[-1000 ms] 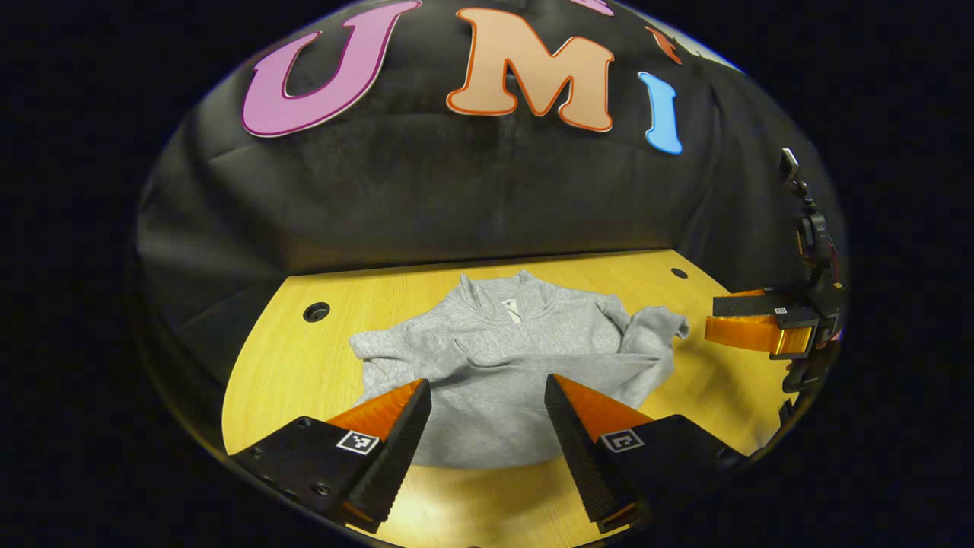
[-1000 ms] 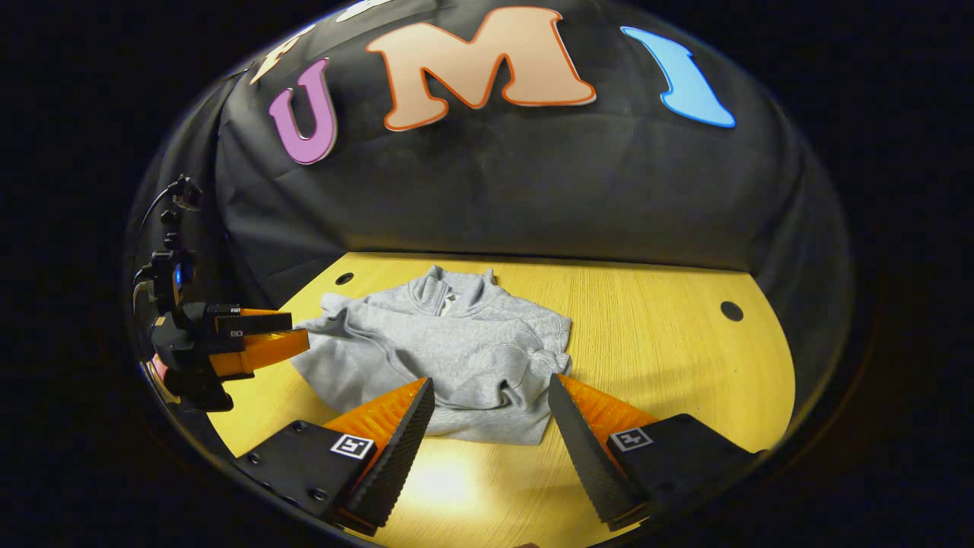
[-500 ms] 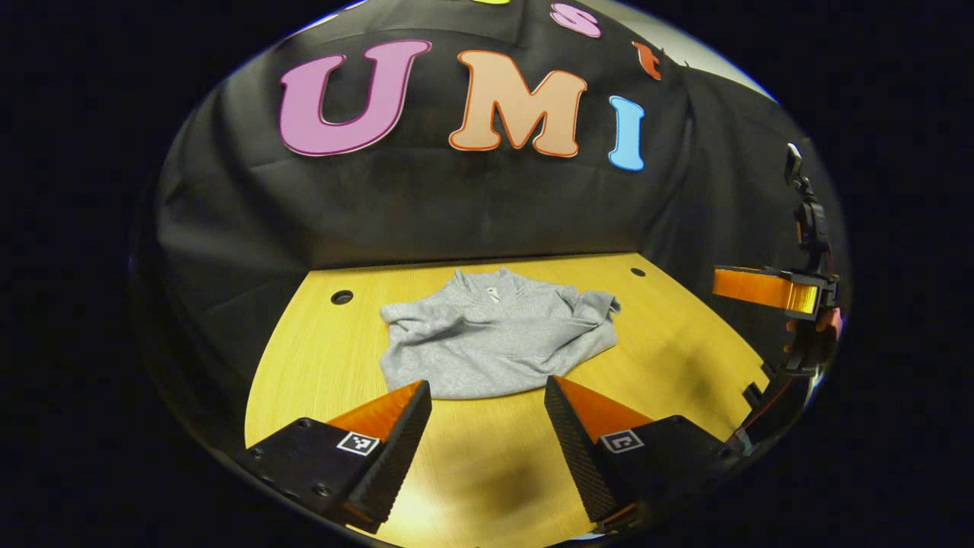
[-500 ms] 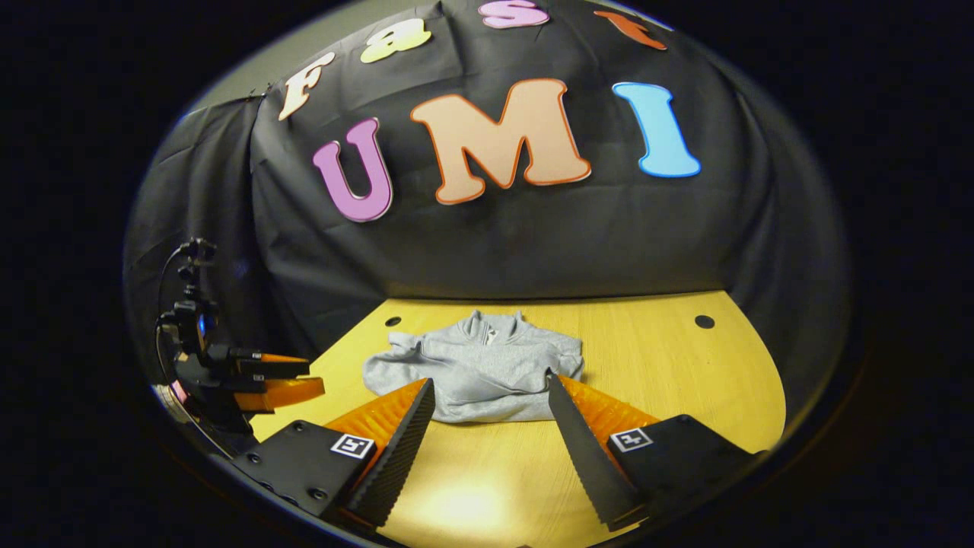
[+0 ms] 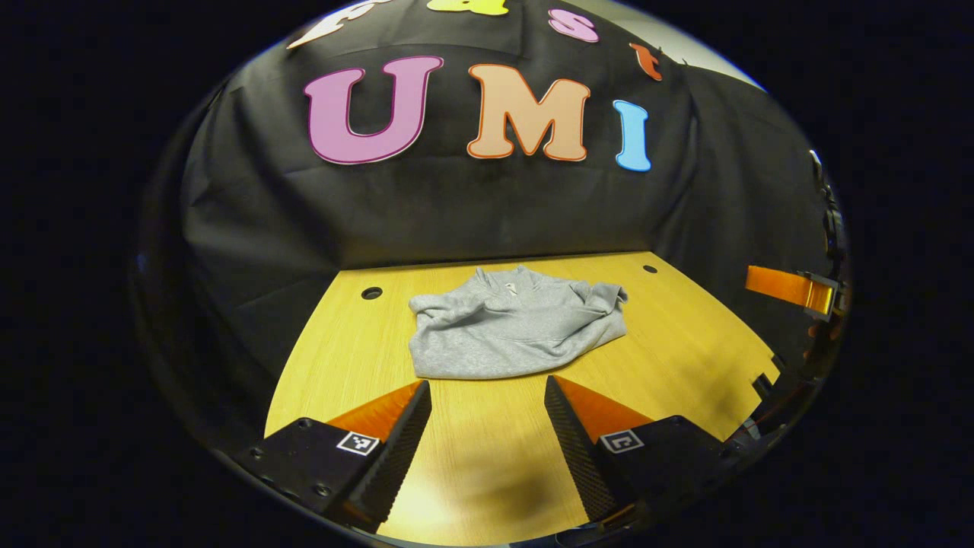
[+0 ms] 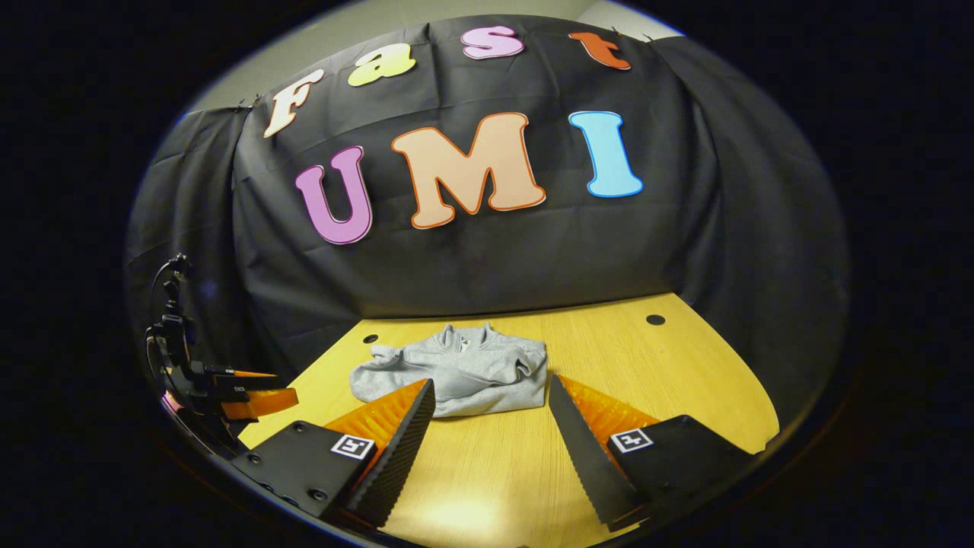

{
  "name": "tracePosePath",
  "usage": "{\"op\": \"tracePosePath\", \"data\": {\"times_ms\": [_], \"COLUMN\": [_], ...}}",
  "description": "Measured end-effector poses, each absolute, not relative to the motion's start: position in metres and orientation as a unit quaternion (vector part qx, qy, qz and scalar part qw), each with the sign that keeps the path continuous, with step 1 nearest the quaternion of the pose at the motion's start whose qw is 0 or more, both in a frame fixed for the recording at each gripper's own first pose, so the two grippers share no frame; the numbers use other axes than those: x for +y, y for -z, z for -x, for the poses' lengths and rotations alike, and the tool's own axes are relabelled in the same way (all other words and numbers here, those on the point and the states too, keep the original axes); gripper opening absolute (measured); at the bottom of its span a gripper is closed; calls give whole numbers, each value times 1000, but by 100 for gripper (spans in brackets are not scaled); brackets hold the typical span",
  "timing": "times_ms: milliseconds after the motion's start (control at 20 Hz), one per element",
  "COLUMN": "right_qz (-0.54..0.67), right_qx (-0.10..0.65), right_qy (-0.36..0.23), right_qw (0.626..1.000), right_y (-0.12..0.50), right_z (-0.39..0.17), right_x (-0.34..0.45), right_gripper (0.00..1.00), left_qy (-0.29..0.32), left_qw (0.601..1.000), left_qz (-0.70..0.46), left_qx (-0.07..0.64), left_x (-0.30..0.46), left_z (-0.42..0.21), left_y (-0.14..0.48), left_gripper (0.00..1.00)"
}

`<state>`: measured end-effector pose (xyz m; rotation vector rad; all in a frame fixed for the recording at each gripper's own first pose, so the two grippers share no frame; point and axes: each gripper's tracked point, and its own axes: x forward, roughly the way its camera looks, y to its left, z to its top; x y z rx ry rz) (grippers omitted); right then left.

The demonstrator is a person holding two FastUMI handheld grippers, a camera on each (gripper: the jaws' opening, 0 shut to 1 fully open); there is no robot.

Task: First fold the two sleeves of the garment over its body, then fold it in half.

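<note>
we have drawn both tools back from the garment (image 5: 517, 323) over the last second: a moment ago its grey cloth lay close between our fingers, and now it sits well apart from them, toward the far middle of the wooden table (image 5: 685, 358), near the black cloth wall. the left gripper (image 5: 487, 426) hangs over bare table with its jaws released and nothing between them. the right gripper (image 6: 491, 426) is likewise spread wide and empty; in the left gripper view it shows at the far right edge, also clear of the cloth.

the garment now lies as a compact heap, collar on the far side, with both sleeves brought in over the body; the sleeve on the right bunches at its shoulder rather than lying flat. the near hem looks smooth and rounded. we cannot tell from these views whether the half fold is already made or only the sleeves are done. we judge that pulling back with both jaws empty means either a finished fold or a pause before reaching in for the hem.
</note>
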<state>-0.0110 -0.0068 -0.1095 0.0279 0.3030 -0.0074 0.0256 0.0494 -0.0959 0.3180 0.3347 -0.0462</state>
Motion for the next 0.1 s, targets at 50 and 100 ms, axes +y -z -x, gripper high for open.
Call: {"op": "tracePosePath", "data": {"times_ms": [50,100], "right_qz": [-15,-15], "right_qx": [150,149], "right_qy": [9,12], "right_qw": [989,989], "right_y": [109,108], "right_z": [13,15], "right_x": [-9,-12], "right_gripper": [97,97], "left_qy": [24,26], "left_qw": [971,971], "left_qz": [-159,-158], "left_qx": [174,180], "left_x": [50,49], "left_z": [-25,-27], "left_y": [101,105], "left_gripper": [89,89]}}
